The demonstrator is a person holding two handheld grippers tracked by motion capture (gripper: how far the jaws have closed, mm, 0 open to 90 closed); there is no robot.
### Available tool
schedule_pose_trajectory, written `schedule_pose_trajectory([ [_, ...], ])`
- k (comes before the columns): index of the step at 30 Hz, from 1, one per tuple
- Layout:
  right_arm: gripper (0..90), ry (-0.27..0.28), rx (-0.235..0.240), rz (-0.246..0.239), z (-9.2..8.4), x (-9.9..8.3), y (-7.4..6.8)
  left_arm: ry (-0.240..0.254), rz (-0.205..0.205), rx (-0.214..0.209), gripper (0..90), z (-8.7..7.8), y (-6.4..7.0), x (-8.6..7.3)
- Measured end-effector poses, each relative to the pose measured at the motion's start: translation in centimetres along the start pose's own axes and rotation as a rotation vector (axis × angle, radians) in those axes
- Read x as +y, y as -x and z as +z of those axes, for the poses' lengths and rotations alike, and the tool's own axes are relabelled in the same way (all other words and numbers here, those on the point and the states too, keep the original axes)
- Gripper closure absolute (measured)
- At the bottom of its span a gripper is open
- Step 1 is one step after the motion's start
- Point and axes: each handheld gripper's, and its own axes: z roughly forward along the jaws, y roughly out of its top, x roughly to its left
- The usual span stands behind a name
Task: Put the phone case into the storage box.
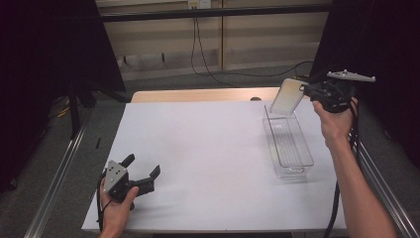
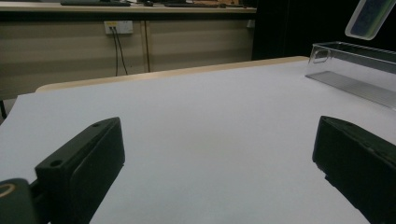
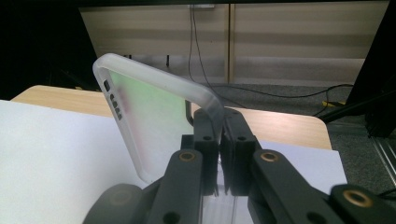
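A translucent phone case (image 1: pixel 287 96) hangs in the air above the far end of a clear plastic box (image 1: pixel 288 141) at the right of the table. My right gripper (image 1: pixel 303 90) is shut on the case's edge; in the right gripper view the case (image 3: pixel 154 112) juts up and left from the closed jaws (image 3: pixel 220 126). My left gripper (image 1: pixel 143 168) rests on the white table sheet near the front left, held by a hand, its jaws wide apart with nothing between them (image 2: pixel 219 154). The box (image 2: pixel 355 70) and the case (image 2: pixel 371 16) appear at far right in the left gripper view.
The white sheet (image 1: pixel 198 148) covers most of a wooden table whose far edge (image 1: pixel 198 94) is bare. Dark curtains stand at both sides. A wall with cables and a socket runs behind. Metal rails flank the table on the floor.
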Motion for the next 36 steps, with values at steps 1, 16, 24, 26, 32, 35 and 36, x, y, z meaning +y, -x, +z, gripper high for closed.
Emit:
schedule_pose_trajectory([
  [1, 85.8, 0.004, -0.001, -0.001, 0.1, 0.0, 0.0, -0.001, 0.001, 0.002, 2.4, 0.0, 0.0, 0.0],
  [16, 85.8, 0.026, -0.04, -0.027, 1.6, -0.5, 0.3, -0.014, -0.002, -0.003, 2.5, 0.1, 0.0, -0.1],
  [24, 85.7, 0.009, -0.039, -0.047, 2.9, -1.2, 0.4, -0.014, -0.002, -0.014, 2.5, 0.2, 0.1, -0.1],
  [26, 85.8, 0.005, -0.038, -0.049, 3.1, -1.4, 0.4, -0.016, 0.001, -0.014, 2.5, 0.1, 0.0, -0.1],
  [32, 85.8, -0.021, -0.029, -0.065, 3.7, -2.3, 0.7, -0.019, -0.001, -0.026, 2.5, 0.1, 0.1, -0.1],
  [35, 85.8, -0.039, -0.037, -0.079, 4.2, -2.6, 0.7, -0.015, 0.001, -0.029, 2.5, 0.2, 0.2, -0.1],
  [36, 85.8, -0.041, -0.034, -0.079, 4.4, -2.6, 0.7, -0.017, 0.003, -0.03, 2.5, 0.2, 0.3, -0.1],
])
